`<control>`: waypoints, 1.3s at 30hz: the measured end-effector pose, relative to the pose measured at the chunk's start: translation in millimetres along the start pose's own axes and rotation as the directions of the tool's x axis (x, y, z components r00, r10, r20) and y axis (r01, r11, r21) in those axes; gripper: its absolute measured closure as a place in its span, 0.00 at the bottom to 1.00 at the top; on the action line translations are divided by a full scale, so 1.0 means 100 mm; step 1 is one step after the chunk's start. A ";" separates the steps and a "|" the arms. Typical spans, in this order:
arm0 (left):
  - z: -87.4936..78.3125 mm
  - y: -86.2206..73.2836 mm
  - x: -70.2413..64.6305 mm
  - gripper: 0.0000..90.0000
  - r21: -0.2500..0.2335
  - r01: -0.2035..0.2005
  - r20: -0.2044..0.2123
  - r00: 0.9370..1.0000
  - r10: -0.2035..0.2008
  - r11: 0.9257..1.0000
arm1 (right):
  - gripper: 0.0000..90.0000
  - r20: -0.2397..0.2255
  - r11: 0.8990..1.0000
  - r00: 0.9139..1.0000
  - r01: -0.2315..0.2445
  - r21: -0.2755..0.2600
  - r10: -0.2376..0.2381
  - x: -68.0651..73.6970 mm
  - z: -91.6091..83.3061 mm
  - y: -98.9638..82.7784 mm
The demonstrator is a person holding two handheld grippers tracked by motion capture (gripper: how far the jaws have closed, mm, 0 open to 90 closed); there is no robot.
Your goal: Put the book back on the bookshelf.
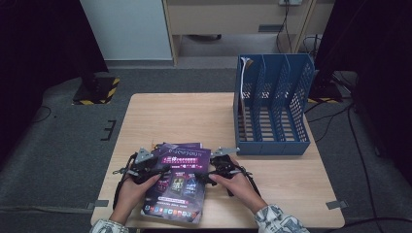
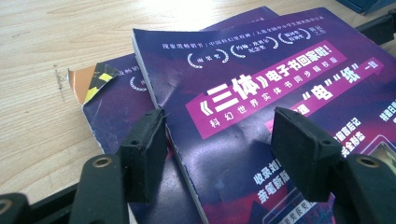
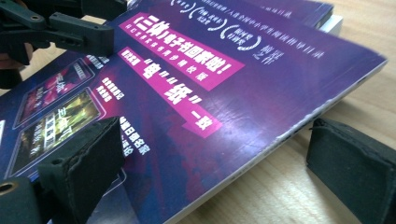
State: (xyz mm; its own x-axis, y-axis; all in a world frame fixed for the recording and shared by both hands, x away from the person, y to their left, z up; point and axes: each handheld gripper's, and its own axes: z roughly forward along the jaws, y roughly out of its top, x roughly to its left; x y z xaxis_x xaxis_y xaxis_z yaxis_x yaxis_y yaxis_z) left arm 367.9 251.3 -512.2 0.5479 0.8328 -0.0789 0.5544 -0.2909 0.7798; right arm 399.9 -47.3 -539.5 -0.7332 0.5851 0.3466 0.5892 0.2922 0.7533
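Holding your left tongs (image 1: 163, 170) open over the left edge of the top purple book (image 1: 180, 183), your right tongs (image 1: 210, 175) open around its right edge, pads not pressing, the book lying on another purple book (image 2: 112, 100), on the desk (image 1: 184, 116), near the blue file rack (image 1: 272, 104).

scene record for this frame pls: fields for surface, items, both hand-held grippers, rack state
surface: wooden table
top book: purple cover, lying on a second purple book
left hand-held gripper: open, jaws either side of the top book's left edge
right hand-held gripper: open, jaws either side of the top book's right edge
file rack: blue, far right of table, slots look empty
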 end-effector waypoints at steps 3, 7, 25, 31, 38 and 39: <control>0.00 0.00 0.00 0.39 0.001 -0.001 0.001 1.000 0.001 1.000 | 0.05 -0.013 1.000 1.000 -0.016 0.008 0.016 0.00 0.01 0.00; 0.00 0.00 0.00 0.39 -0.001 -0.001 0.003 1.000 0.001 1.000 | 0.05 -0.026 1.000 1.000 -0.007 0.012 0.007 0.01 0.06 0.03; 0.00 -0.01 0.01 0.38 -0.006 0.008 0.003 1.000 -0.008 1.000 | 0.20 0.004 0.997 1.000 0.029 -0.072 -0.029 0.16 -0.09 0.24; 0.00 -0.02 0.02 0.37 -0.007 0.012 -0.001 1.000 -0.012 1.000 | 0.20 -0.047 0.995 0.999 0.018 -0.094 -0.023 0.27 -0.05 0.40; 0.00 -0.02 0.02 0.37 -0.013 0.016 0.002 1.000 -0.016 1.000 | 0.17 -0.047 0.998 0.997 0.057 -0.027 -0.058 0.40 0.18 0.42; 0.00 -0.02 0.02 0.37 -0.013 0.016 0.002 1.000 -0.016 1.000 | 0.17 -0.051 0.998 0.997 0.057 -0.023 -0.058 0.41 0.20 0.41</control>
State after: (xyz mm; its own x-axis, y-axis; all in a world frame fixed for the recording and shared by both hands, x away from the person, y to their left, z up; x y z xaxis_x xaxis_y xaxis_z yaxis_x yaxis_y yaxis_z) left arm 367.7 253.4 -514.2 0.5402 0.8364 -0.0931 0.5553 -0.2711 0.7862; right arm 401.0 3.5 -505.5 -0.7824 0.5280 0.3303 0.5388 0.3077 0.7842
